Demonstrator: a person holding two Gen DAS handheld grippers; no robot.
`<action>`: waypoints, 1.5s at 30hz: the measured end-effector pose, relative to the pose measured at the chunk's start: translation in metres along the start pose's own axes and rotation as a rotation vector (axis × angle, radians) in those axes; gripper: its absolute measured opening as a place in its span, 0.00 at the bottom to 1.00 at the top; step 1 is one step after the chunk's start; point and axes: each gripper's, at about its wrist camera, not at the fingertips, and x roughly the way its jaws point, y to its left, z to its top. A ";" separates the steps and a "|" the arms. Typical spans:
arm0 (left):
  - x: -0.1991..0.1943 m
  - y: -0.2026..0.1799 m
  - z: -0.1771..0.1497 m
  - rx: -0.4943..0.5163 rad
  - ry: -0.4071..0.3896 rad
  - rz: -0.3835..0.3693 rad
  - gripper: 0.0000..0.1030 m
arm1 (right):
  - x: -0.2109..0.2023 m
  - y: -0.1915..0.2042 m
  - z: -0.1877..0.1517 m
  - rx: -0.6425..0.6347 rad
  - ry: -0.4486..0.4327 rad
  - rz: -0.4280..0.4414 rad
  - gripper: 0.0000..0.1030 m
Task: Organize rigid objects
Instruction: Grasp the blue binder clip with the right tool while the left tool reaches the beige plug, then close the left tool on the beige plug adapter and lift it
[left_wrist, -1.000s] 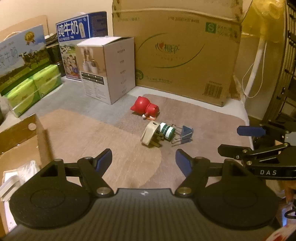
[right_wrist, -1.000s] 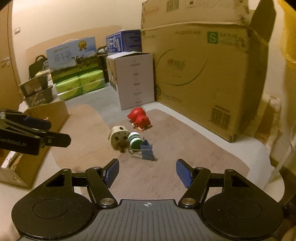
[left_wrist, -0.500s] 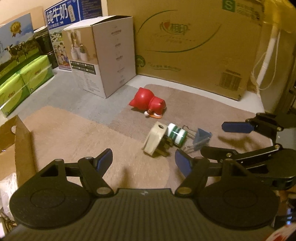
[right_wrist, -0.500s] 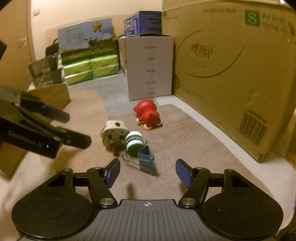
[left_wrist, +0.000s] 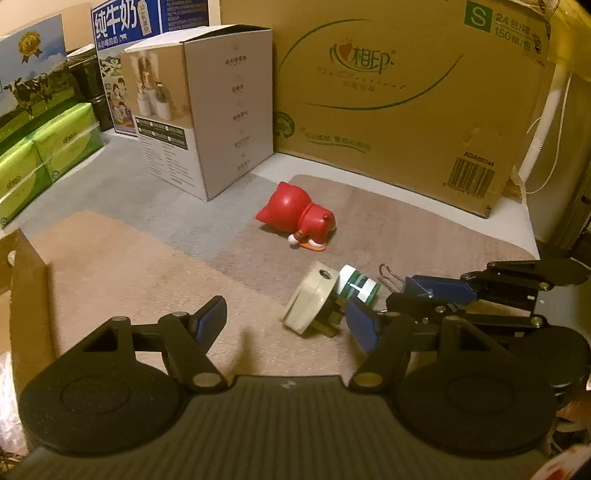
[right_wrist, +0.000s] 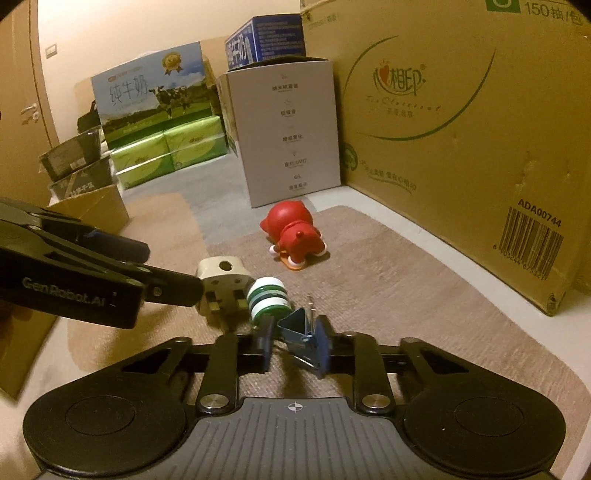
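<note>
Matte black claw (right_wrist: 293, 345) with blue pads (right_wrist: 322, 345) (white "GenRobot.AI" lettering)

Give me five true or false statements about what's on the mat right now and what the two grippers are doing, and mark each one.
1. The right gripper is shut on the small blue metal binder clip. True.
2. The left gripper holds the beige plastic wall plug. False: its jaws are open with nothing between them; the plug lies beside its right finger.
3. The red plastic cat figurine stands upright. False: it lies tipped over on the tan woven mat.
4. The green and white striped spool lies between the plug and the clip. True.
5. The figurine sits inside the large brown cardboard box. False: it is on the mat in front of it.
</note>
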 end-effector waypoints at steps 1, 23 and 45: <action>0.001 0.000 0.000 -0.002 0.001 -0.004 0.65 | -0.001 0.001 0.000 0.000 -0.001 -0.008 0.20; 0.031 -0.002 0.007 -0.011 0.017 -0.073 0.27 | -0.023 -0.013 -0.001 0.071 -0.050 -0.094 0.20; -0.039 -0.004 -0.035 -0.069 0.032 -0.066 0.17 | -0.073 0.014 -0.010 0.169 -0.035 -0.091 0.20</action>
